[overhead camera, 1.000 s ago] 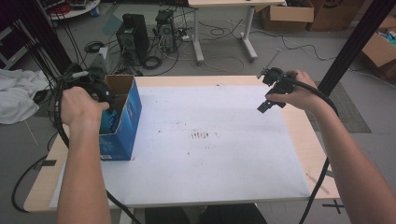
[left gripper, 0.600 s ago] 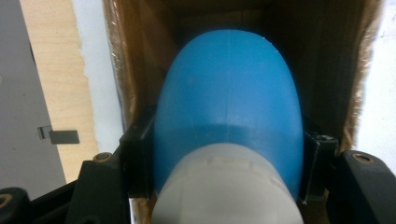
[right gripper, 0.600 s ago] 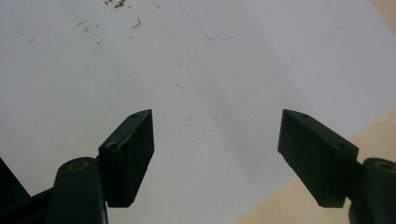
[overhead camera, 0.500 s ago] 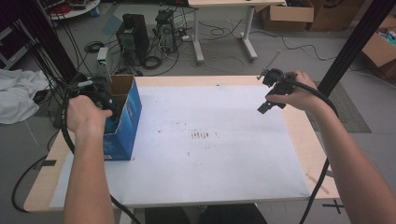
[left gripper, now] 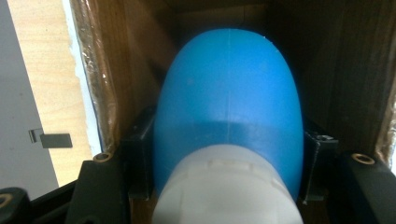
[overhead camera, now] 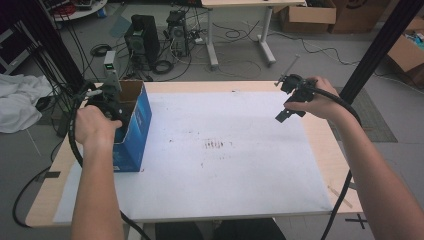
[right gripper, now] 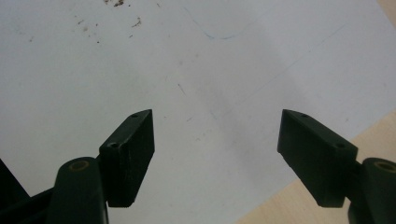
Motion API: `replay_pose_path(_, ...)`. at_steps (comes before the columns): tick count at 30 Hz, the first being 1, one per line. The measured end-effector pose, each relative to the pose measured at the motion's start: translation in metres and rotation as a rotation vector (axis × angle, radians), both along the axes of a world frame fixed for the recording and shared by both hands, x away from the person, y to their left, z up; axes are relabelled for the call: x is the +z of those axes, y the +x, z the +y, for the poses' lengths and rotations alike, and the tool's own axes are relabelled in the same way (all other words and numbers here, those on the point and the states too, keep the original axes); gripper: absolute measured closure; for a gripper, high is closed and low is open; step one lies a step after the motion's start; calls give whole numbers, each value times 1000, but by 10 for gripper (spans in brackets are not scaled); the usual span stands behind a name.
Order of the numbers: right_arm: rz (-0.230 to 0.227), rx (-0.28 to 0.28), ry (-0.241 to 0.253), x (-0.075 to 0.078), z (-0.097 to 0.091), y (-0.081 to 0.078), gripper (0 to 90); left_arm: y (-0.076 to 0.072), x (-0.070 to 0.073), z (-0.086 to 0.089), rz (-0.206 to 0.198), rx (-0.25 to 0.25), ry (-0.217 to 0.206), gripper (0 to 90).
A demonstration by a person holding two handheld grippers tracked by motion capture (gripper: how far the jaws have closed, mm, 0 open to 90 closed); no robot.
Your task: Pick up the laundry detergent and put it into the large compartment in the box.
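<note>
A blue cardboard box [overhead camera: 134,126] stands open-topped at the left edge of the table. My left gripper [overhead camera: 107,99] reaches down into it. In the left gripper view, my left gripper [left gripper: 229,158] is shut on a rounded blue object [left gripper: 229,88] with a white end [left gripper: 224,191], between the box's brown inner walls [left gripper: 135,60]. I cannot tell what the object is. My right gripper [overhead camera: 285,113] hovers over the far right of the white sheet [overhead camera: 230,170]. In the right gripper view, my right gripper [right gripper: 217,140] stands open with nothing between its jaws.
The white sheet covers most of the wooden table [overhead camera: 325,150] and bears small dark stains [overhead camera: 216,145] in the middle. Beyond the table lie computers [overhead camera: 142,40], cables and a second table [overhead camera: 240,10]. A black post [overhead camera: 380,45] rises at the right.
My left hand has sunk a little deeper into the box with the blue object. The right hand has not moved.
</note>
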State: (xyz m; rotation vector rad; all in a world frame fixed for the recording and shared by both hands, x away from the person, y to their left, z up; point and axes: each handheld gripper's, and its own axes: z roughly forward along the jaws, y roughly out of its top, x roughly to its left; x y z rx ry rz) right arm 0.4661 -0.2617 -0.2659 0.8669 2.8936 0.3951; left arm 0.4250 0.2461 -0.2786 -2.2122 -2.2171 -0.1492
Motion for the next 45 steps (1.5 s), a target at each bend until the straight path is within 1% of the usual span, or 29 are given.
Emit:
replay_pose_path(6,-2,4,2,-1,0,0,275,0,-1,-1,-1,0,2,383)
replay_pose_path(13,-1,4,3,-1,-1,-1,275,-1,-1,1,2,1,-8,381)
replay_pose_path(15,0,0,4,-1,-1,-2,275,-1,-1,2,-3,2,-8,380)
replay_pose_path(27,2,-2,5,-2,-2,-2,275,-2,-2,1,-18,6,-3,379)
replay_pose_path(32,3,-2,3,-2,-2,-2,275,-1,-2,-1,-14,0,5,379)
replay_pose_path(45,-1,-3,6,-2,-4,-3,275,-1,-2,-1,-18,2,5,378)
